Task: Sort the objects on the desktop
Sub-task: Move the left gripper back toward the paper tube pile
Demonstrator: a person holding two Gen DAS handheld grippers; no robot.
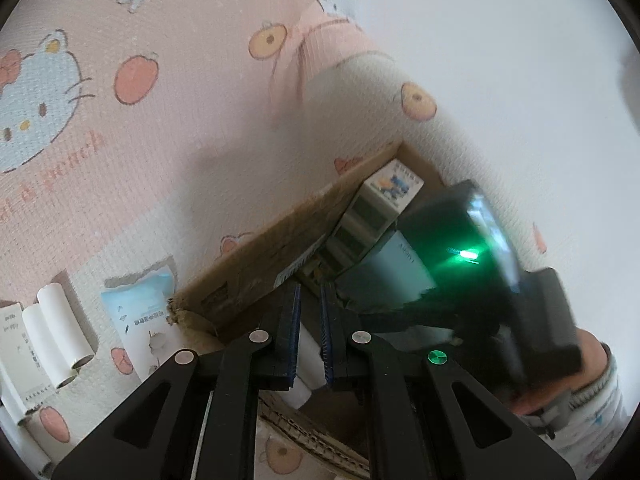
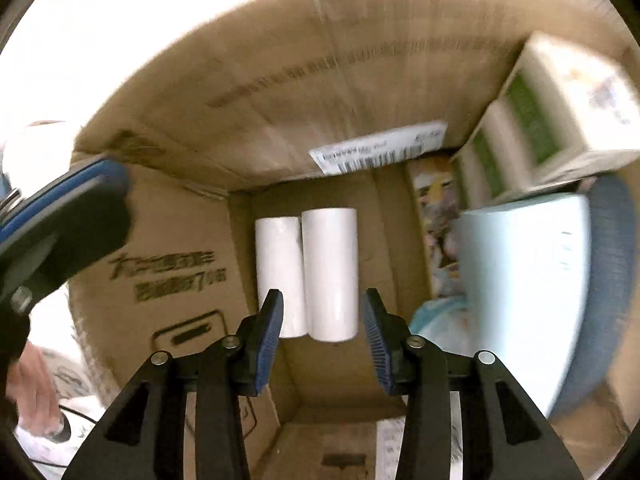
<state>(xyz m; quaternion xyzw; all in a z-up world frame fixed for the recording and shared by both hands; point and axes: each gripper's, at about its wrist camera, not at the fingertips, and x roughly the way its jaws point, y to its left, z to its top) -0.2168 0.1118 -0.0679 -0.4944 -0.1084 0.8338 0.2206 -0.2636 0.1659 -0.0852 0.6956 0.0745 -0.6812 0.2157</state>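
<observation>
A brown cardboard box [image 1: 256, 264] stands on the Hello Kitty tablecloth; its inside wall [image 2: 280, 92] fills the right wrist view. Two white paper rolls [image 2: 308, 272] lie side by side on its floor. My right gripper [image 2: 323, 300] is open and empty, hovering just above the rolls inside the box. My left gripper [image 1: 310, 292] is nearly closed with a narrow gap and empty, over the box's near edge; a white roll [image 1: 310, 356] shows below it. The right gripper's black body [image 1: 472, 264] with a green light leans into the box.
In the box stand a light blue box [image 2: 520, 280], a white-and-green carton [image 2: 532, 120] and a colourful pack [image 2: 436, 216]. On the cloth lie two white rolls [image 1: 60, 336], a blue-white sachet [image 1: 144, 312] and a white box [image 1: 16, 356].
</observation>
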